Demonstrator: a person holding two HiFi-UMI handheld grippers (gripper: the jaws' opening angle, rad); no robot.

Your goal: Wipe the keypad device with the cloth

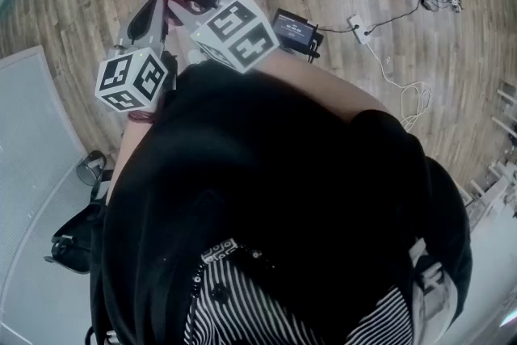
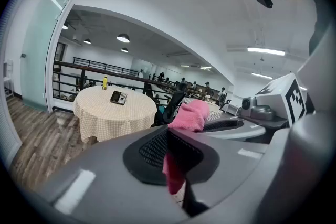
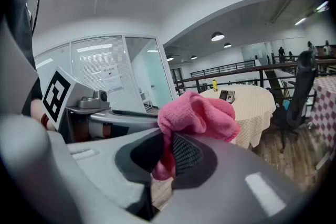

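The left gripper was pinched narrow on a hanging fold of the pink cloth, with only fabric between its pads; the bulk of the cloth bunched up just past the tips, on the side toward the round table. The right gripper was clamped on the same cloth from the other side, its jaws equally narrow around a thick wad that spilled over one pad. The cloth was thus held at two points, both well apart from the table. This double hold looked, in my judgement, like gathering or regripping the cloth into a firm pad, since a loose rag would drag rather than wipe. Both grippers were raised before the person's chest, away from the table, so no wiping had begun.

The keypad device lay flat on the table's checked cover, near the middle of the top; a yellow bottle stood behind it, nearer the table's far edge. Seen along the left jaws, the device sat far beyond the tips and to their left; along the right jaws it sat far beyond and to their right. It lay between neither pair of jaws, so an approach to the table would be needed first.
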